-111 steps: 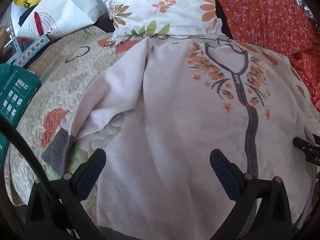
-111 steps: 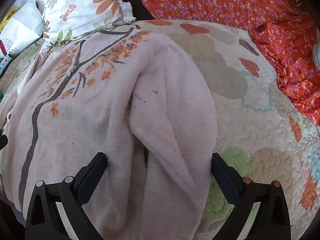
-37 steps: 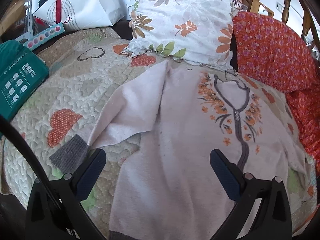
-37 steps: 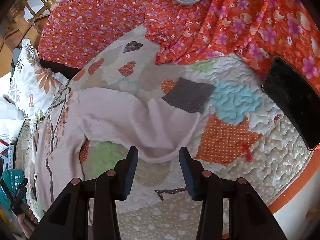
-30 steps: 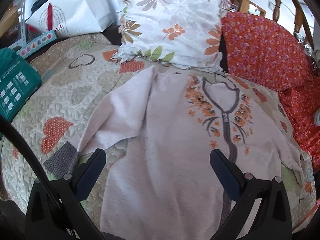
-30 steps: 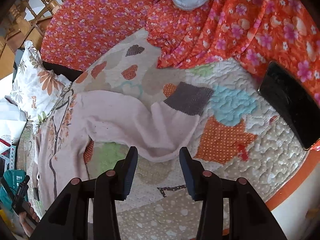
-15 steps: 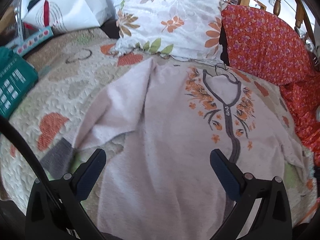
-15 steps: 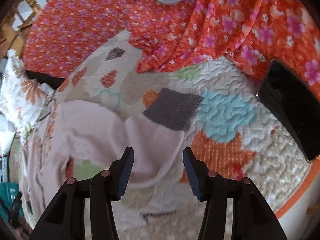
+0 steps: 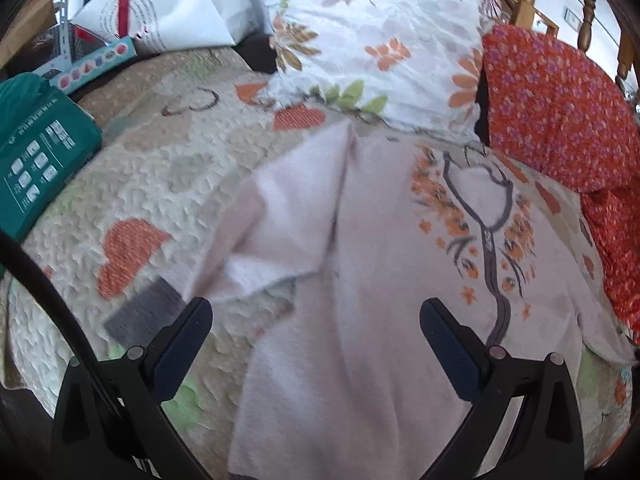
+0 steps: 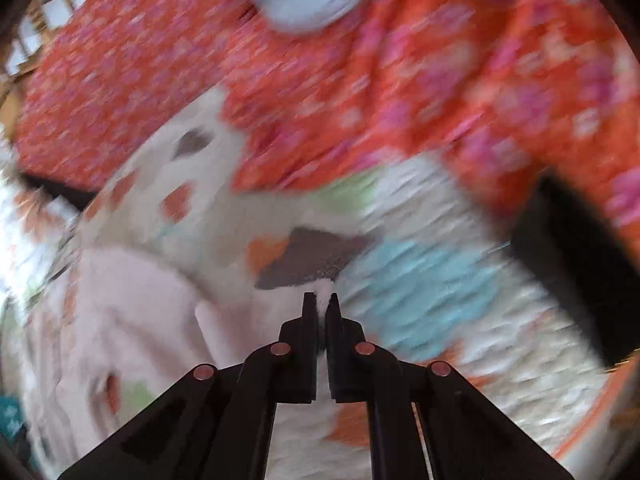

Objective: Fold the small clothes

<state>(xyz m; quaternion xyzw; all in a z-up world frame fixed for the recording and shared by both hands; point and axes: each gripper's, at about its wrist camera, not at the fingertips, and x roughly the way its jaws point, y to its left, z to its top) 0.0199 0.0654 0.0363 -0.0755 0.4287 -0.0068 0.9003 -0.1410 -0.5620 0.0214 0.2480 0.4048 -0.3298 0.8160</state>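
Quilted bed with a sweater spread on top

The patchwork quilt carries a pale pink sweater at centre, a floral pillow at 12 o'clock, an orange flowered cloth at 2 o'clock, a green package at 9 o'clock, and a white bag at 11 o'clock.

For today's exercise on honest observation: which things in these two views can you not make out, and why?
- Left wrist view: cardigan hem, cut off by the bottom edge.
- Right wrist view: dark flat object, smeared by motion blur.
- Right wrist view: sleeve fabric between the right hand-held gripper fingers, mostly hidden.
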